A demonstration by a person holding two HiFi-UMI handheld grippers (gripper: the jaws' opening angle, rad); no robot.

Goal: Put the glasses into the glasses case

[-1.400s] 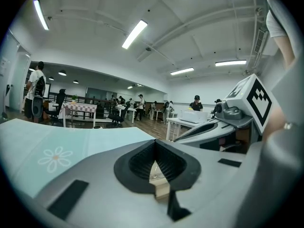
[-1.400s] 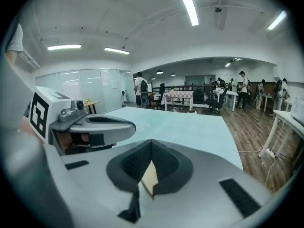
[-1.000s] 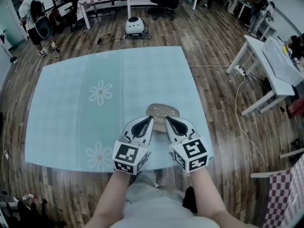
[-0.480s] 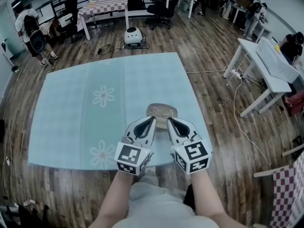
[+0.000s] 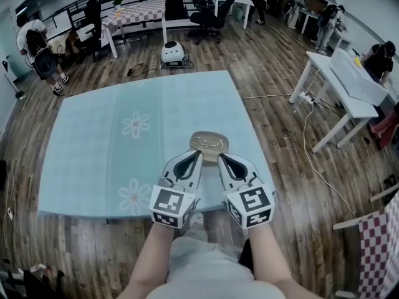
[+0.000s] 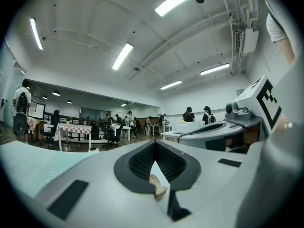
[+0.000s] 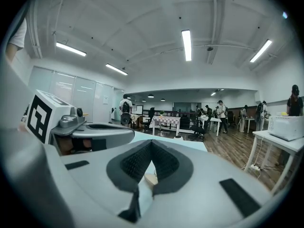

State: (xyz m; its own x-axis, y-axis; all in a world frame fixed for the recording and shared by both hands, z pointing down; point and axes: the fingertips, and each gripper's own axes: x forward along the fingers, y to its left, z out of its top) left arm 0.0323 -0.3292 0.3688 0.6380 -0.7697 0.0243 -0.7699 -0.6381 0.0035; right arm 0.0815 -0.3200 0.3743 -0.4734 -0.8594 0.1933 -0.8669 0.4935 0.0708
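A beige glasses case [image 5: 209, 143] lies open on the light blue tablecloth [image 5: 124, 161] near the table's front right. A thin-framed pair of glasses [image 5: 212, 140] rests in it. My left gripper [image 5: 199, 155] and right gripper [image 5: 220, 157] hover side by side just short of the case, both shut with nothing between their pads. In the left gripper view the left gripper [image 6: 154, 143] shows closed tips, and a sliver of the case [image 6: 157, 187] appears below them. In the right gripper view the right gripper [image 7: 151, 142] also has closed tips, with the case [image 7: 150, 178] below.
Flower prints mark the cloth [image 5: 136, 124]. A white desk [image 5: 346, 86] stands on the right with cables on the wooden floor. A white round device [image 5: 173, 53] sits on the floor beyond the table. A person [image 5: 38, 48] stands far left, near chairs and a checked table.
Both grippers have risen a little together and stayed shut. The case has not moved on the table. The head view has shifted, so the table sits slightly differently in the picture.
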